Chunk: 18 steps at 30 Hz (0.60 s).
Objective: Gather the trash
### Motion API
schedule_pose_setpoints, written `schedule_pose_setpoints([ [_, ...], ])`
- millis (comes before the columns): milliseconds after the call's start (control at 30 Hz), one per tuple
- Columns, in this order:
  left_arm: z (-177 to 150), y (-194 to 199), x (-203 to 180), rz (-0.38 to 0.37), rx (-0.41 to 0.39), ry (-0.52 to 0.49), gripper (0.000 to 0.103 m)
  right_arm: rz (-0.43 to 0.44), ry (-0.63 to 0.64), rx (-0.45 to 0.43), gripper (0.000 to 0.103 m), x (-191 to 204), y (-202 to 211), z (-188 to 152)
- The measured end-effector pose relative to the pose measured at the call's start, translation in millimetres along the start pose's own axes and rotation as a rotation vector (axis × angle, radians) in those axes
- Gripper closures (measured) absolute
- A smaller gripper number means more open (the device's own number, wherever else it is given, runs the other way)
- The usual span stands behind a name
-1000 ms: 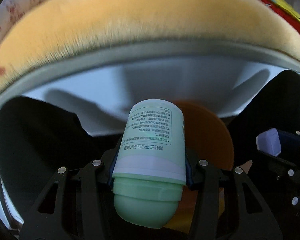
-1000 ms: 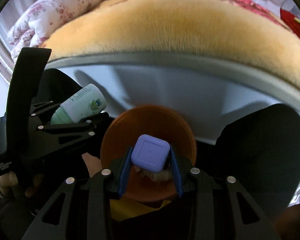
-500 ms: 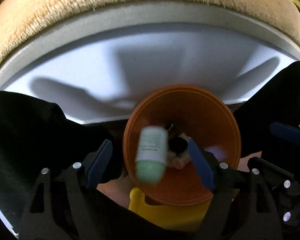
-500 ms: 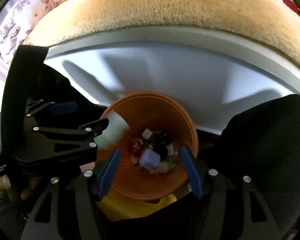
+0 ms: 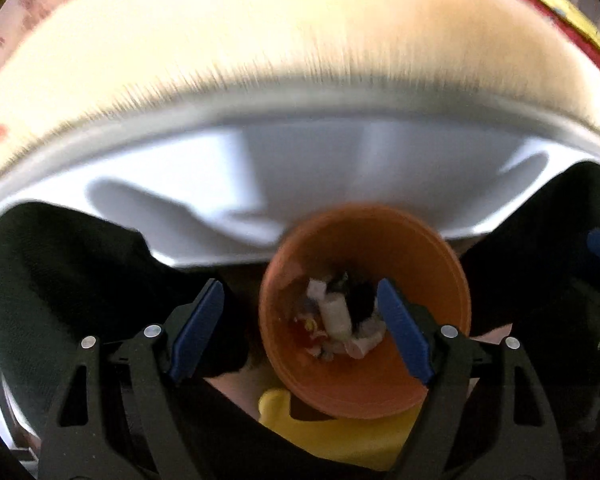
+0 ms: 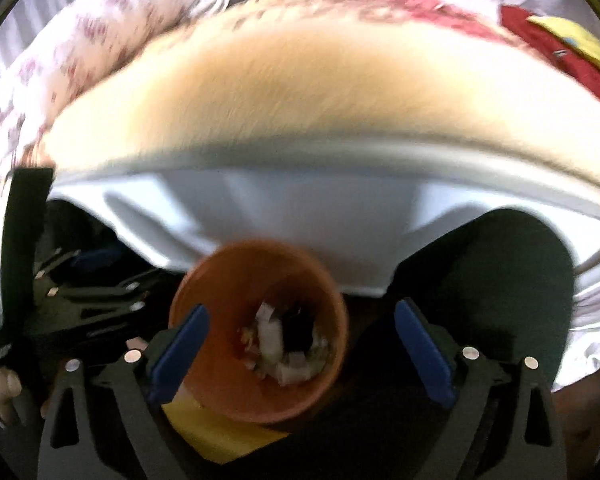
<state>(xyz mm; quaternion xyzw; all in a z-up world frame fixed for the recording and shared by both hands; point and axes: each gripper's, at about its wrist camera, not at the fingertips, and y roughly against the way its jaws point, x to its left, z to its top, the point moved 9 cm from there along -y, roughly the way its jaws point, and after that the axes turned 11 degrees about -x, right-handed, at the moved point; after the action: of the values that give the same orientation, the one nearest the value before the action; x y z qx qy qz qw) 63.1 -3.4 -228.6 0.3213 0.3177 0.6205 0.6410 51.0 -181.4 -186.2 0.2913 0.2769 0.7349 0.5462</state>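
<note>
An orange bin [image 5: 432, 280] stands below me with mixed trash [image 5: 336, 320] at its bottom, including a pale bottle. My left gripper [image 5: 300, 324] is open and empty above the bin's left rim. In the right wrist view the bin [image 6: 220, 364] sits low at centre with the trash [image 6: 280, 348] inside. My right gripper [image 6: 300, 352] is open and empty above it. The left gripper body [image 6: 80, 304] shows at the left of the right wrist view. Both views are blurred.
A white bed frame side [image 5: 300, 172] rises behind the bin, topped by a tan fuzzy blanket [image 5: 280, 52]. A yellow object [image 5: 332, 436] lies under the bin's near side. Black cloth [image 5: 60, 288] flanks both sides. A floral quilt [image 6: 80, 48] lies far left.
Both grippers opened and let go: the green bottle and the purple cube dropped into the orange bin. Both grippers then rose a little above the bin.
</note>
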Motion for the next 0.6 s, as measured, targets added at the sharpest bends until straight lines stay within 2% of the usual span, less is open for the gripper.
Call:
schedule_pose_setpoints([
  [100,32.1,33.3,4.4,-0.007,-0.125,0.003,0.025,-0.033,-0.043,-0.127,0.005,-12.3,21.6,35.7],
  [200,80.8,71.0,8.7,-0.012,-0.292,-0.004,0.013,-0.047,-0.041,-0.247,0.005,-22.6,40.7,85.7],
  [233,104.9,86.8,10.7,0.000,-0.370,-0.010,0.011,-0.056,-0.035,-0.290,0.005,-25.6,46.8,103.1],
  [300,136.1,101.4,13.7,0.033,-0.453,-0.017,0.011,-0.082,-0.007,-0.396,0.005,-27.0,55.6,143.7],
  [367,172.1,110.7,18.6,0.052,-0.517,-0.007,0.010,-0.122,0.036,-0.475,0.005,-30.8,56.0,185.0],
  [467,217.1,110.3,28.8,0.066,-0.577,0.033,0.009,-0.174,0.045,-0.522,0.005,-43.9,43.0,228.0],
  [600,261.0,91.1,33.4,0.049,-0.594,0.067,0.009,-0.187,-0.026,-0.516,0.005,-61.9,14.7,259.1],
])
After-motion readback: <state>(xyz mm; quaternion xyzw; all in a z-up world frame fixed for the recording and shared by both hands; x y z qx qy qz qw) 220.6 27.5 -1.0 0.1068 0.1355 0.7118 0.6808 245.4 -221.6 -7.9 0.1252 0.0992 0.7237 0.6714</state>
